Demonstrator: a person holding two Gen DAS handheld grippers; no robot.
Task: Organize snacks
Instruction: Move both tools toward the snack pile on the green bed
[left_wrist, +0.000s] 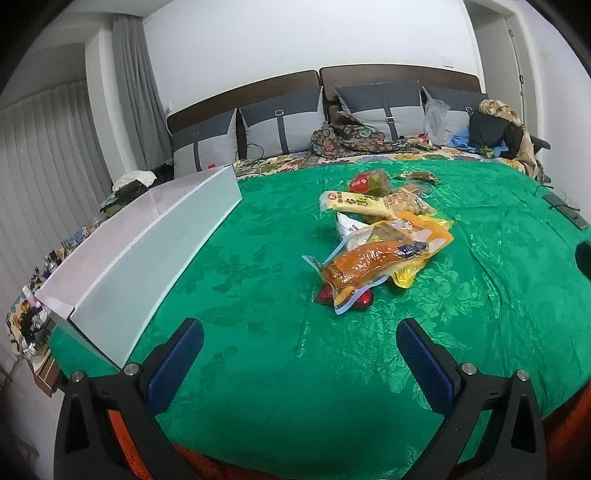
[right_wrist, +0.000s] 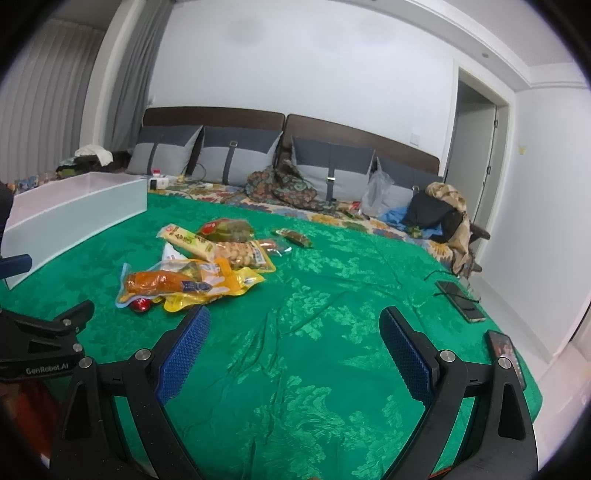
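Snacks sit in one loose heap (left_wrist: 380, 236) on the green bedspread (left_wrist: 258, 369), mid-bed, with nothing sorted yet — the long white box (left_wrist: 147, 254) along the left edge of the bed looks empty from what shows of its inside.

Left tool (left_wrist: 300, 354) hovers low over the spread near the foot of the bed, fingers spread wide, holding nothing. Right tool (right_wrist: 294, 345) likewise — fingers wide apart, empty.

Key relation: from the left tool the heap lies straight ahead and a touch to the right; from the right tool the heap (right_wrist: 207, 258) lies ahead and well off to the left. So the left tool looks the nearer and better lined up, and it also sits on the box side.

Nearest item is the orange packet (left_wrist: 373, 269) in clear wrap, on top at the front of the heap. Its long axis runs diagonally, near-left to far-right, as seen from the left tool, so a grasp would likely need the wrist turned to close across the narrow width. A small red item (left_wrist: 327, 295) pokes out from under its near end. Behind it lie a yellow pouch (left_wrist: 424, 251) and a long cream packet (left_wrist: 354, 203).

One small dark packet (right_wrist: 295, 238) lies apart, just beyond the heap. Two phones (right_wrist: 460, 301) lie near the right edge, clear of the work.
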